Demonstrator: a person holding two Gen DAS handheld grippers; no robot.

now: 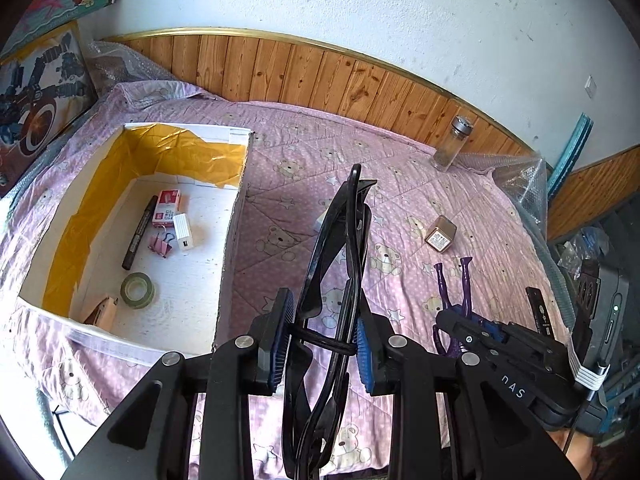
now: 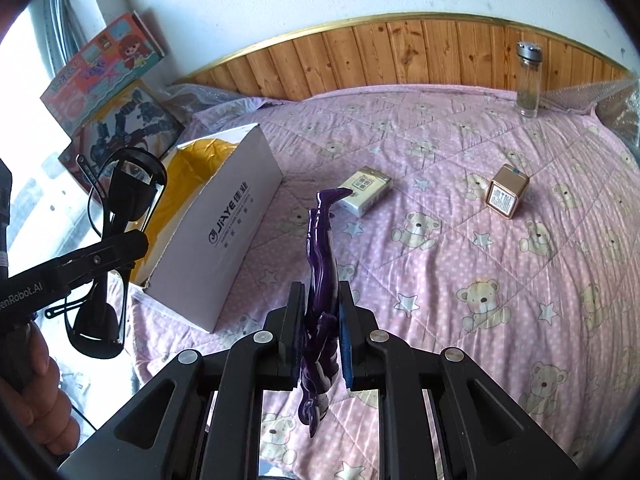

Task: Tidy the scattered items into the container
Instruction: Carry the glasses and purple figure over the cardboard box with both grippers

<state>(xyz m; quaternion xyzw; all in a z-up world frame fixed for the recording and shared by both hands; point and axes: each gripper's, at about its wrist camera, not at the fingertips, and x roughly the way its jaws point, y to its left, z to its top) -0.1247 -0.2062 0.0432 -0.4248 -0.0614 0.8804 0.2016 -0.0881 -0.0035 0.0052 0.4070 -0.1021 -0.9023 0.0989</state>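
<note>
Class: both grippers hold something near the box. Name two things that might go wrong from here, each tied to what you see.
1. The left gripper pinches the black glasses only at the folded arms; most of the frame sticks out past the fingers, so it may swing or slip.
2. The right gripper clamps the purple figure by its middle, and its thin legs could catch the box wall on the way in.

White wall (image 1: 360,4), wood wainscot (image 1: 320,76), pink bedspread (image 2: 500,272)

The black two-finger left gripper (image 1: 322,344) clamps folded black-framed glasses (image 1: 340,248), pointing toward twelve o'clock. The black right gripper (image 2: 320,328) pinches a glossy purple figurine (image 2: 320,264). A bare hand (image 2: 40,392) grips the left handle.
</note>
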